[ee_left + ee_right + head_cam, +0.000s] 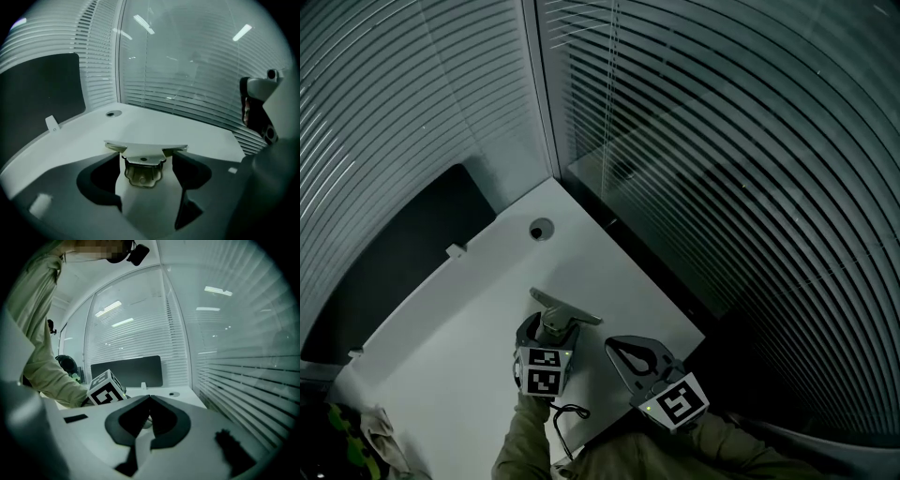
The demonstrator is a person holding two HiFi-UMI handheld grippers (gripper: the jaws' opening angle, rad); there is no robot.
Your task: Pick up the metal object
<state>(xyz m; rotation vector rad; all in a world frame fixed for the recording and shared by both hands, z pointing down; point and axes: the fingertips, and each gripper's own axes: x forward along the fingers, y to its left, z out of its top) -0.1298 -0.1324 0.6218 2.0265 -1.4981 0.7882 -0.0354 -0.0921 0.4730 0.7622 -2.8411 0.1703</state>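
Observation:
The metal object (566, 308) is a small bracket with a flat top plate, lying on the white table (469, 319). In the left gripper view the metal object (143, 168) sits between the two dark fingers, with a narrow gap at each side. My left gripper (551, 324) (145, 157) is open around it, low over the table. Just to its right, my right gripper (613, 345) (149, 398) is shut with its tips together and nothing in them.
A round cable hole (541, 228) (111, 113) lies farther back on the table. A dark panel (394, 272) runs along the table's left edge. Glass walls with blinds (722, 169) close the far corner and the right side. A thin cable (568, 412) lies near my sleeve.

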